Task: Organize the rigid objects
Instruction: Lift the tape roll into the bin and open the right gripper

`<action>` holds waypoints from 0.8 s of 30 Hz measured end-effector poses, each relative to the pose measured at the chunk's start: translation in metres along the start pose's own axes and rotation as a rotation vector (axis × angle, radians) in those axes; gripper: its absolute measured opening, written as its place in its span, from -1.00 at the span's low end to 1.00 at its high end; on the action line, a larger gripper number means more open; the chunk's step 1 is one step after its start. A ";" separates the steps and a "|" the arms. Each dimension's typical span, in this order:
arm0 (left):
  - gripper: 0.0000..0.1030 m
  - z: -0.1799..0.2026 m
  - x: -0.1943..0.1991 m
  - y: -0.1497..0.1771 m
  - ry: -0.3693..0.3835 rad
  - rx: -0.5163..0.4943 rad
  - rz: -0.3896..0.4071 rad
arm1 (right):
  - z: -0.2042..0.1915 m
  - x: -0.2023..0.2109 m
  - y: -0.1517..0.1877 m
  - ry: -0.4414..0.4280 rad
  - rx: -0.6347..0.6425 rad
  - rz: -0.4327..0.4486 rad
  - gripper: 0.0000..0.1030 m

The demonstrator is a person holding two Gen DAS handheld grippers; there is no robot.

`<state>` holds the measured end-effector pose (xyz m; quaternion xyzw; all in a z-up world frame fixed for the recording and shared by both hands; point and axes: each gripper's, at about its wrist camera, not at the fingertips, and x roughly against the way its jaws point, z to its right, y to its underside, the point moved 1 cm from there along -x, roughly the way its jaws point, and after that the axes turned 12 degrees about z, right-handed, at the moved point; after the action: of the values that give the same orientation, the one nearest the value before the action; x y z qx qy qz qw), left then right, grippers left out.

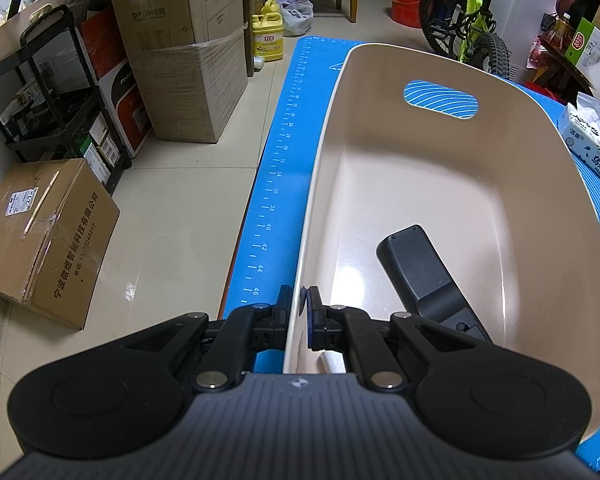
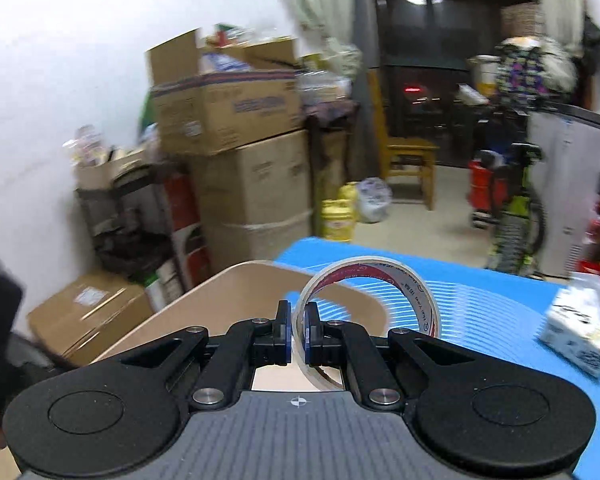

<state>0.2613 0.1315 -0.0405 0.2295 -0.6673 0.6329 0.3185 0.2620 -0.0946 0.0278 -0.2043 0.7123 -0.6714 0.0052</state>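
Pinching the tape roll (image 2: 370, 300) by its thin wall, held above the bin (image 2: 204, 300), the right gripper (image 2: 297, 330) has it easy since it's light and stiff, while the left gripper (image 1: 299, 312) clamps the bin's rim.

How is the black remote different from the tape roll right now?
The remote lies flat on the floor of the beige bin; the tape roll is in the air, clamped by the right gripper. The remote is a solid black bar; the tape roll is a hollow, pale ring. Both are rigid items.
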 end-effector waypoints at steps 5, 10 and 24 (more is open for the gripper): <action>-0.84 0.000 0.000 0.000 -0.001 0.000 0.000 | -0.033 -0.010 0.009 -0.094 0.036 -0.043 -0.67; -0.84 -0.001 0.000 -0.001 0.001 0.003 0.000 | -0.058 -0.025 0.024 -0.161 0.049 -0.141 -0.67; -0.84 -0.001 0.001 -0.001 0.001 0.000 0.002 | -0.065 -0.046 0.069 -0.203 0.061 -0.435 -0.55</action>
<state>0.2617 0.1326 -0.0394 0.2286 -0.6672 0.6334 0.3184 0.2660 -0.0175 -0.0444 -0.4188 0.6269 -0.6541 -0.0618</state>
